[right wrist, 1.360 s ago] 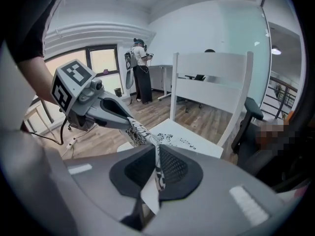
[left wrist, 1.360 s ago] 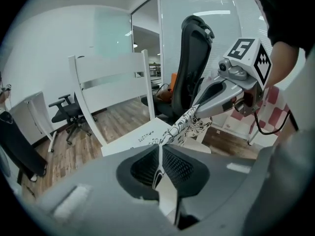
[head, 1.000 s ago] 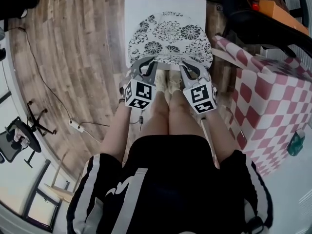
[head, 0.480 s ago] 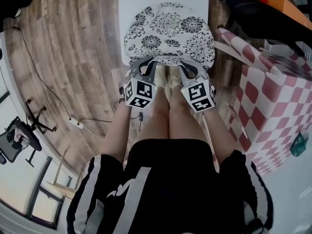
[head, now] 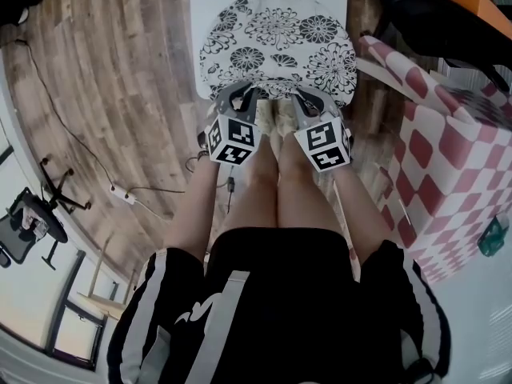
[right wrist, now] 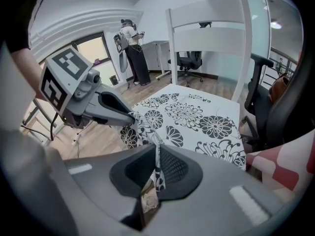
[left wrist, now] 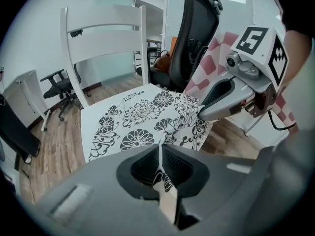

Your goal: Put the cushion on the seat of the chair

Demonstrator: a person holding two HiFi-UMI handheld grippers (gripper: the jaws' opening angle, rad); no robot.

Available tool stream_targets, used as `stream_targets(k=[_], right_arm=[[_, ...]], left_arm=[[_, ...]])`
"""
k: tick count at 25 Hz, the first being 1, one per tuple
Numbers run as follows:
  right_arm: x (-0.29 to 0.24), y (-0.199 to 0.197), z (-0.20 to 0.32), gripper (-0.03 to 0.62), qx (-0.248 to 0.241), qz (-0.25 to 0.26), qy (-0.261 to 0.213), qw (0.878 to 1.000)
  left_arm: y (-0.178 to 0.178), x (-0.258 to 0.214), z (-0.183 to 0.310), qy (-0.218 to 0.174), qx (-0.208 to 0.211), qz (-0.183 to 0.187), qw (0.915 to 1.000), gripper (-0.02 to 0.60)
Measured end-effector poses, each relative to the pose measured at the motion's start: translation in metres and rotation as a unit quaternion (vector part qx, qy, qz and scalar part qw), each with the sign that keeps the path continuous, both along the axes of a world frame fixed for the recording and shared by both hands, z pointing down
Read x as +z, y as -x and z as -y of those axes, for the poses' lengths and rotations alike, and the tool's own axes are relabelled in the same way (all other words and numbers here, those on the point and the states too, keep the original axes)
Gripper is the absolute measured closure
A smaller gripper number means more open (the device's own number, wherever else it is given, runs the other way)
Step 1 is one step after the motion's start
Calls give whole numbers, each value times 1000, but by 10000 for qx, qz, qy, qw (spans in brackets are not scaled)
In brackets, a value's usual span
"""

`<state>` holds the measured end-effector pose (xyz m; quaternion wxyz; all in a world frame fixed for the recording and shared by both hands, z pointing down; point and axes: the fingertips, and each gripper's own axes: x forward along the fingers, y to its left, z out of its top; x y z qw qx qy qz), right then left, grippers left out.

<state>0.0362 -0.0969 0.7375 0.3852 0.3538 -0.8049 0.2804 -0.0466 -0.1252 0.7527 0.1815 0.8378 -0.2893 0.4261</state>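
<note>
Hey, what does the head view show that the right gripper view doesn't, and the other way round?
Only the head view: the person's legs and black shorts, and the marker cube on the right gripper. Only the right gripper view: the chair's slatted backrest, a distant standing person, and its jaws shut on the edge of the floral cushion. Both: the cushion over the white seat, and the left gripper holding it.

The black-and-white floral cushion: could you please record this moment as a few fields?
held item: black-and-white floral fabric cushion, spread over the seat, near edge pinched at two spots
support: white wooden slat-back chair, facing the person
left gripper: shut on the cushion's near edge
right gripper: shut on the cushion's near edge
beside: red-and-white checked cloth, right of the chair in head view
</note>
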Motion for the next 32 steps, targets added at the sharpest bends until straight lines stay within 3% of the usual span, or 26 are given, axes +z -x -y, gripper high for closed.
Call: stream_targets(k=[20, 24, 27, 32], right_arm=[[35, 9, 8, 577, 128, -21, 170, 9998], [37, 10, 8, 577, 166, 11, 187, 9997], [33, 9, 7, 576, 210, 115, 189, 9995], [24, 10, 8, 525, 252, 330, 169, 9990]], left_arm=[[3, 32, 2, 324, -254, -10, 9992, 561], [2, 32, 2, 494, -395, -300, 9975, 560], [1, 26, 2, 752, -549, -673, 9934, 528], [2, 23, -5, 872, -378, -689, 9931, 451]])
